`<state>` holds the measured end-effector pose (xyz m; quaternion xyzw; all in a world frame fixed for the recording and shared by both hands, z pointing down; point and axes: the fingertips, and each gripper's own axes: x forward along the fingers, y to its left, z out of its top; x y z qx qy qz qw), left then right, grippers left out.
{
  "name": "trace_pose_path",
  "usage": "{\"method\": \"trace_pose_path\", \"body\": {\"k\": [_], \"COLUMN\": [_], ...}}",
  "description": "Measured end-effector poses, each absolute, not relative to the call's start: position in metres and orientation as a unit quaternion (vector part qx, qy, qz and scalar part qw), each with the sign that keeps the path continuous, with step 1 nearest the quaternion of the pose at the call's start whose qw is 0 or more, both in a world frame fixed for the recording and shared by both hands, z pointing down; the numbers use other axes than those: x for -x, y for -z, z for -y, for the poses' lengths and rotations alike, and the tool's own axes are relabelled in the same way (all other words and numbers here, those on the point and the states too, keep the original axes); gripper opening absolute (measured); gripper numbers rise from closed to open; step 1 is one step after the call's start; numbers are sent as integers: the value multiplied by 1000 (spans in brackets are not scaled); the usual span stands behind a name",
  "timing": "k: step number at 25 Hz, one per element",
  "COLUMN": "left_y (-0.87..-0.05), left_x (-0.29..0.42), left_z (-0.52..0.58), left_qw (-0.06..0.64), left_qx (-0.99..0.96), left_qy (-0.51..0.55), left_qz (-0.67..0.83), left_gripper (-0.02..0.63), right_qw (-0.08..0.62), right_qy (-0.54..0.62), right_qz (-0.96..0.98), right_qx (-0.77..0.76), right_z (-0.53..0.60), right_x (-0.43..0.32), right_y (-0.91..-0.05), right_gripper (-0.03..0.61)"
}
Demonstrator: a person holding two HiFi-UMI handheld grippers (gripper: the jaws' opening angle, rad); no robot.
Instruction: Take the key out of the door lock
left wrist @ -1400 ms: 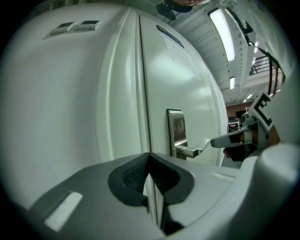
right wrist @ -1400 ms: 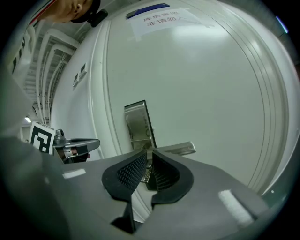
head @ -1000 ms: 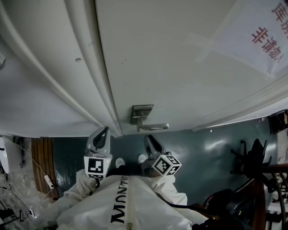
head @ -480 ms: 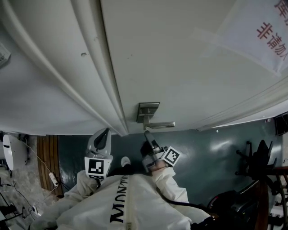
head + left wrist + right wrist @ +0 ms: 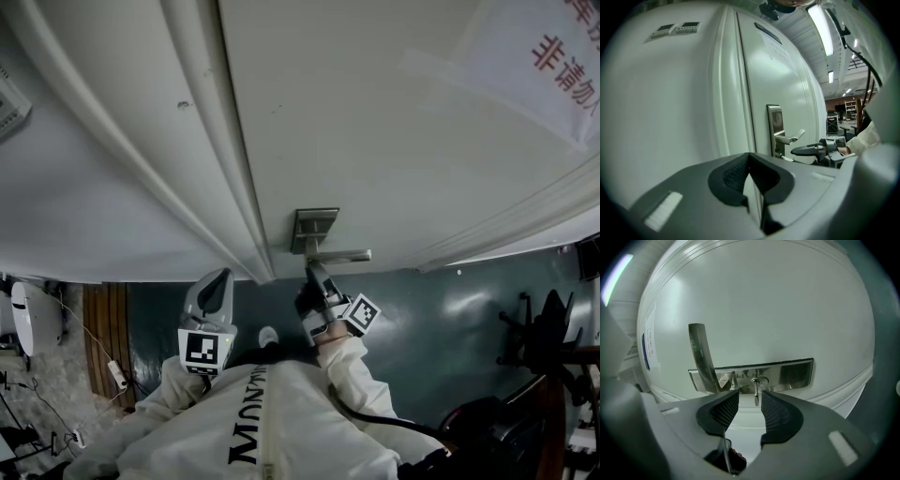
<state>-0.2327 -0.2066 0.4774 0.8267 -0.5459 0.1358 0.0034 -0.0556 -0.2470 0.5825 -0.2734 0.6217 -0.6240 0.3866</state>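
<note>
Key [image 5: 756,389] is in the lock, sticking out of the steel lock plate [image 5: 792,372] on the white door [image 5: 764,301], just beside the lever handle [image 5: 704,357]. Your R gripper [image 5: 750,401] is lined up on it. Its jaws are apart and have just been opening. The key's end shows in the gap btw the tips, pads not on it, so nothing's grasped. Your L gripper [image 5: 749,158] is off to the left by the door frame [image 5: 726,93], apart from the lock, jaws closed tip to tip w/ nothing in them. A notice [image 5: 553,56] w/ red print is taped higher on the door.
</note>
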Motion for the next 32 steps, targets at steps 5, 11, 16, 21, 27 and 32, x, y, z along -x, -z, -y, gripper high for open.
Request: {"method": "trace_pose_path", "body": {"k": [5, 11, 16, 21, 27, 32], "left_y": [-473, -475, -476, -477, -479, -481], "left_x": [233, 235, 237, 239, 240, 239], "left_z": [203, 201, 198, 196, 196, 196], "left_qw": [1, 2, 4, 5, 9, 9], "left_qx": [-828, -828, -826, -825, -824, -825], "left_qy": [-132, -133, -133, -132, -131, -135], "left_qz": [545, 545, 547, 549, 551, 549], "left_gripper": [0, 0, 0, 0, 0, 0], "right_qw": [399, 411, 415, 407, 411, 409], "right_qy": [623, 625, 626, 626, 635, 640], "right_qz": [-615, -610, -607, -609, -594, -590], "right_qx": [271, 262, 259, 268, 272, 274], "right_z": [254, 260, 263, 265, 265, 265], "right_x": [56, 56, 58, 59, 59, 59], "right_y": [-581, -583, -584, -586, -591, -594], "right_gripper": [118, 112, 100, 66, 26, 11]}}
